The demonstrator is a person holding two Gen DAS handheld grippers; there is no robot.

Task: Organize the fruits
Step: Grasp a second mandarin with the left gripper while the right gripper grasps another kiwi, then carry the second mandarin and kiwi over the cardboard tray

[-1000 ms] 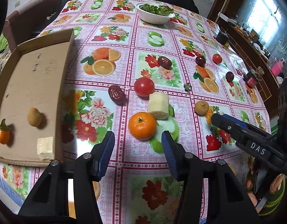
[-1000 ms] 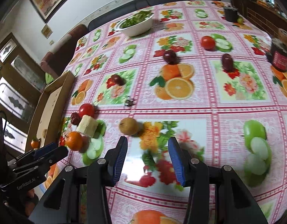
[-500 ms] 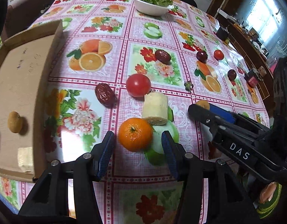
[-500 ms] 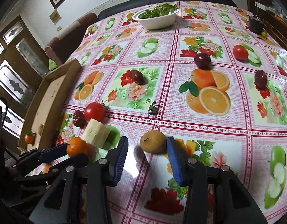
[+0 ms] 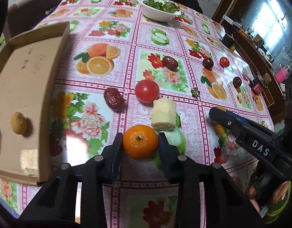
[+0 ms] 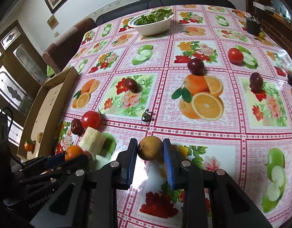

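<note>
My left gripper (image 5: 140,142) is shut on an orange mandarin (image 5: 140,141) that rests on the fruit-print tablecloth. My right gripper (image 6: 150,148) is shut on a small brown longan-like fruit (image 6: 150,147), also on the cloth. A pale sugarcane piece (image 5: 163,114), a red tomato (image 5: 147,90) and a red date (image 5: 114,99) lie just beyond the mandarin. The cardboard tray (image 5: 22,87) at the left holds a brown fruit (image 5: 18,123), a sugarcane piece (image 5: 29,160) and a mandarin at its edge. The right gripper's arm (image 5: 250,134) shows at the right of the left wrist view.
A white bowl of greens (image 5: 160,9) stands at the far end. A date (image 5: 170,62), two dark plums (image 6: 195,66) (image 6: 256,78), a second tomato (image 6: 235,55) and a small dark stem (image 6: 147,116) lie on the cloth. A red jar (image 5: 257,86) stands at the right edge.
Both grippers moved forward and down and closed: the left onto the mandarin, the right onto the brown fruit. Earlier both were open and short of the fruits.
</note>
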